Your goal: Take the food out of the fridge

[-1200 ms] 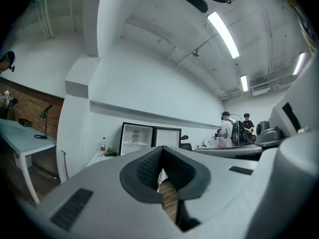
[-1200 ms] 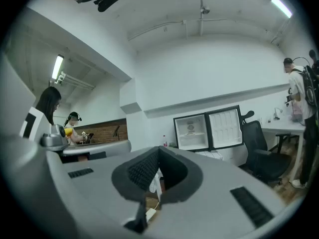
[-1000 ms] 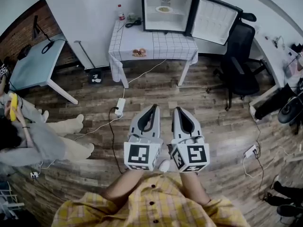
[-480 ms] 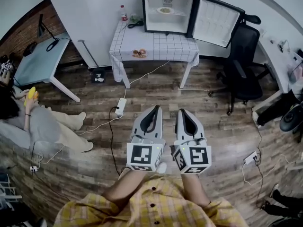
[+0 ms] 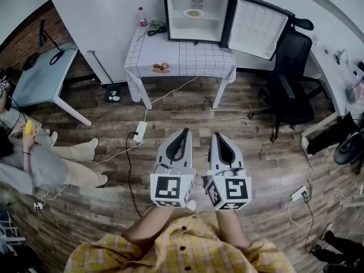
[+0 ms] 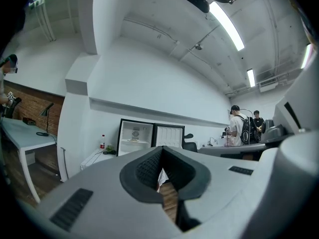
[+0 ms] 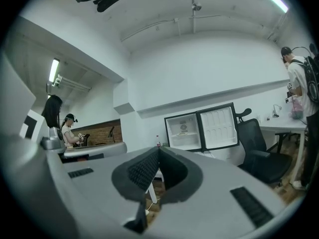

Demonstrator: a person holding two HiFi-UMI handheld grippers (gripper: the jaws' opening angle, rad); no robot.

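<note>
The small black fridge stands open on the far end of a table with a checked cloth. A plate of food rests on its upper shelf, and its door is swung out to the right. My left gripper and right gripper are side by side over the wooden floor, well short of the table, both shut and empty. In the left gripper view the fridge shows far off above the shut left gripper. The right gripper view has the fridge beyond the shut right gripper.
A small plate of food and a bottle are on the table. A black office chair stands right of it. A power strip and cables lie on the floor ahead. A person sits at left by a desk.
Both grippers have moved together towards the table, still shut. The table and fridge sit slightly further left in the head view. The seated person's hand with a yellow object has shifted.
</note>
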